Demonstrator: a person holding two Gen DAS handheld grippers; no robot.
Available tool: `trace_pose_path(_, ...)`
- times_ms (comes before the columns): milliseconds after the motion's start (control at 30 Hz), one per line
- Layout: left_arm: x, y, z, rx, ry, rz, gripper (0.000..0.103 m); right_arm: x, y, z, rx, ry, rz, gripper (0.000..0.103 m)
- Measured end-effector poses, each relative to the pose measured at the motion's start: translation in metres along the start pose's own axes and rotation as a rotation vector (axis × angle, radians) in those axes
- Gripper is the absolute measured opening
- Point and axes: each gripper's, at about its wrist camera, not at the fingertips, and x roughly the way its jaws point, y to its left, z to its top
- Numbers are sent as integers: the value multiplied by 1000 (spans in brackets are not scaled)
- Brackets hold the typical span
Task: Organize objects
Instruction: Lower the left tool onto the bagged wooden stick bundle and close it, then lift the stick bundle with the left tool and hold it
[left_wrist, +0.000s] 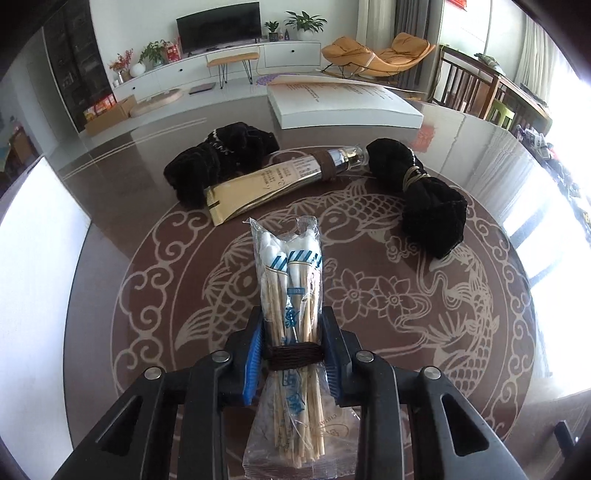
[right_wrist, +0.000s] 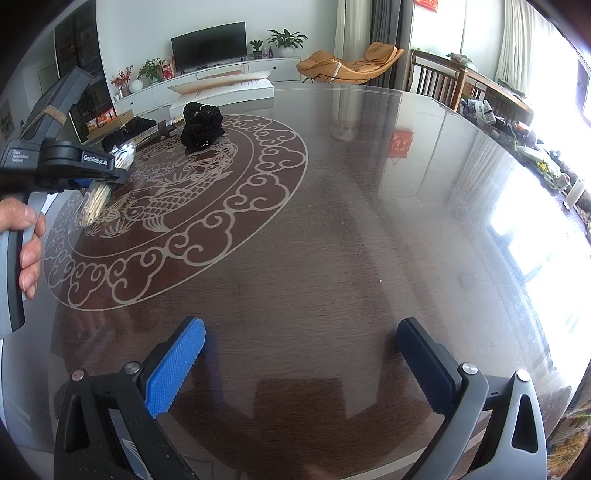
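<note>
Left claw (left_wrist: 293, 354), nearest: my pads are closed on a bundle of cotton swabs and wooden sticks (left_wrist: 291, 295) in clear wrap, gripped at the brown band around its middle. The bundle points away from me over the fish pattern of the desk (left_wrist: 480, 332); in the right wrist view it hangs clear of the surface.

Right claw (right_wrist: 301, 354): jaws wide, nothing between them, poised over bare dark wood near the desk's near side.

Middle distance, left wrist view: a gold tube (left_wrist: 280, 181) with a shiny cap lies across the pattern. A black fabric bundle (left_wrist: 221, 158) lies just behind its flat end, apparently touching it. A second black bundle tied with cord (left_wrist: 424, 195) sits beside the cap end.

Far: a white flat box (left_wrist: 343, 103) near the back rim of the desk.

Progress, as I judge it: early. One item is in hand and not yet placed; the tube and both black bundles lie loose. Whether the white box is the destination cannot be told.

Clearance: the whole right half of the desk is open under the right claw. The round rim lies well beyond the pattern; chairs and clutter stand past the right edge.
</note>
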Motion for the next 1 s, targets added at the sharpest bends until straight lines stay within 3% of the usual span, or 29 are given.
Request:
trace_pose_path(200,-41,32,-71,-76,-19,21,29,0,0,0,0,0,0,103)
trace_pose_path(333,-58,35,-99,-49,-48,12,35,0,0,0,0,0,0,103)
trace_pose_path(400,-58,33,-104,-30,-54,30,70,0,0,0,0,0,0,103)
trace_pose_path(467,-55,32,-108,-34,-57,45,86,0,0,0,0,0,0,103)
trace_pose_path(800,-45,39,-113,-90,-88,42,103,0,0,0,0,-1,0,103)
trace_pose_path(1000,-43,38,-112,-84,-83,33,103,0,0,0,0,-1,0,103)
